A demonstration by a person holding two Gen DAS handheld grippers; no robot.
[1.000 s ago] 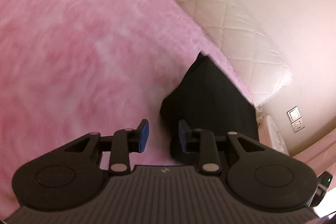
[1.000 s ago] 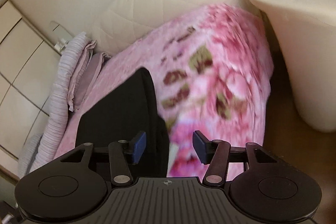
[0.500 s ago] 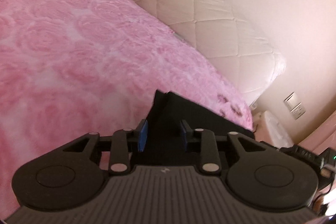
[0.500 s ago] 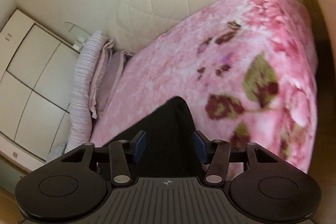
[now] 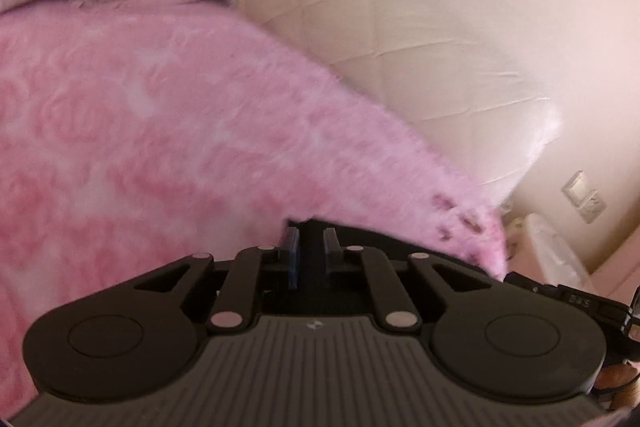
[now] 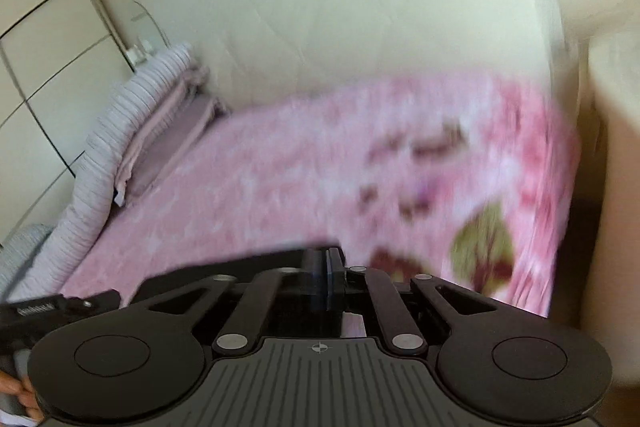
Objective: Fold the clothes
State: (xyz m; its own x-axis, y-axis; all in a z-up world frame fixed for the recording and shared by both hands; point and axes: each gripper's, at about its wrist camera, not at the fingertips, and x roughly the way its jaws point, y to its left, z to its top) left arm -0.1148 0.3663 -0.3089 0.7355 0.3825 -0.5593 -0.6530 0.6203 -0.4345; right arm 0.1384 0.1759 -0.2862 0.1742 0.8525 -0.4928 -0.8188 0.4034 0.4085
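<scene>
Both grippers have closed since half a second ago, when their blue pads stood apart over the black garment. In the left wrist view, the left gripper (image 5: 311,247) now has its blue-padded fingers (image 5: 293,250) drawn narrow, with dark cloth between them, so it appears to pinch the black garment (image 5: 384,241), whose edge shows as a thin dark strip just beyond the tips. In the right wrist view, the right gripper (image 6: 325,277) has its pads pressed almost together on the same black garment (image 6: 256,261), which stretches away to the left as a flat dark band. The garment lies on a pink floral blanket (image 5: 160,147) covering the bed (both views are blurred, so finer detail is hard to tell). A cream quilted headboard (image 5: 420,47) rises behind the bed, and striped folded bedding (image 6: 104,155) is heaped along the bed's far left edge, beside pale wardrobe doors (image 6: 48,59). A bit of a person's hand (image 6: 18,393) shows at the lower left corner.
</scene>
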